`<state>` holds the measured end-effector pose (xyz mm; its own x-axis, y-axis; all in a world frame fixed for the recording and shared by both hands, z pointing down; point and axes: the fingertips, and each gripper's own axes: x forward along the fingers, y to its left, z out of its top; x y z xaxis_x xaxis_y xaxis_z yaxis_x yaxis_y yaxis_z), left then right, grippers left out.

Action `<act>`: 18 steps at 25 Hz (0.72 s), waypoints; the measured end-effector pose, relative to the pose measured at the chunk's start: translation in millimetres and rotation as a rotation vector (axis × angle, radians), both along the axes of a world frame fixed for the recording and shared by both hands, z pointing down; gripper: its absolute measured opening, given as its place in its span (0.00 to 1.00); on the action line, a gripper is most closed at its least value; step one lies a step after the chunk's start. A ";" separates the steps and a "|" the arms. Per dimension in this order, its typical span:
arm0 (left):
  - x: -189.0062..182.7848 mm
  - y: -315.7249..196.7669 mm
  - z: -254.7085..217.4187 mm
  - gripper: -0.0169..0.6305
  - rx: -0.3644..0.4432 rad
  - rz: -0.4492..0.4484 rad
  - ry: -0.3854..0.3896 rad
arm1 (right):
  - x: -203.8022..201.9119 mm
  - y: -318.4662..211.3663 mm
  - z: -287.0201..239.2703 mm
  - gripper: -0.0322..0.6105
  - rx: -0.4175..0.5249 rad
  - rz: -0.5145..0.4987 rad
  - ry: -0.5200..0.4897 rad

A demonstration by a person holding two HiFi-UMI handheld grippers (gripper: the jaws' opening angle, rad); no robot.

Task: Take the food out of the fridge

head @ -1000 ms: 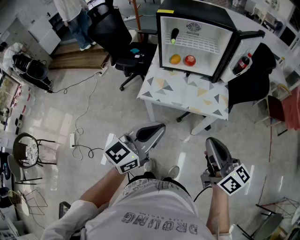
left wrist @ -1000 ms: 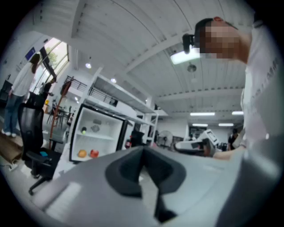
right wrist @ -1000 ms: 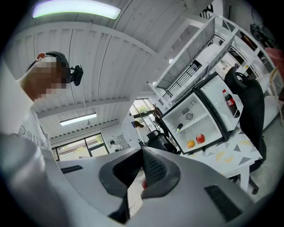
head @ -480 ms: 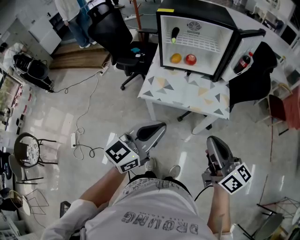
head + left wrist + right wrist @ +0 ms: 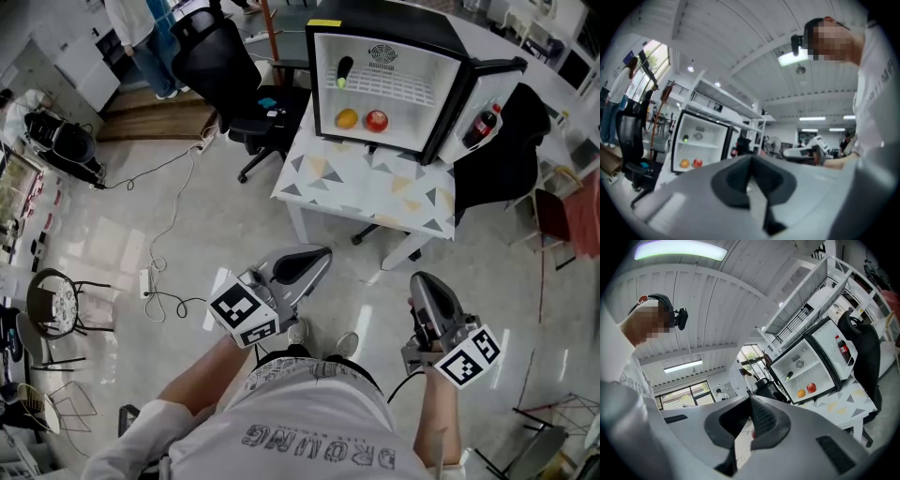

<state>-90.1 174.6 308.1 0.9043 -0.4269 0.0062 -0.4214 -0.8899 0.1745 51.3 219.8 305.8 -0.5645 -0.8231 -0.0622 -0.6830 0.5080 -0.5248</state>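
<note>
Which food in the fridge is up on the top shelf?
The dark one with the green tip, alone on the wire shelf. The orange fruit and the red fruit sit side by side below it.

One fridge is being shown on one table. Three foods are being kept inside: one orange fruit, one red fruit and one dark item with a green tip. One cola bottle is being carried in the door. Two black chairs are being seen beside the table. Two grippers are being held: left tongs and right tongs.
</note>
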 end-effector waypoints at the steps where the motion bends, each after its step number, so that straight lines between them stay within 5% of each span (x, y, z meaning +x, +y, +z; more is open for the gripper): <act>1: 1.3 0.1 0.0 0.04 0.001 0.000 0.000 | 1.6 0.2 0.4 0.03 0.000 0.001 -0.001; 18: 37.2 10.2 10.9 0.04 -0.018 -0.036 -0.003 | 43.1 2.2 12.5 0.03 -0.014 0.003 -0.004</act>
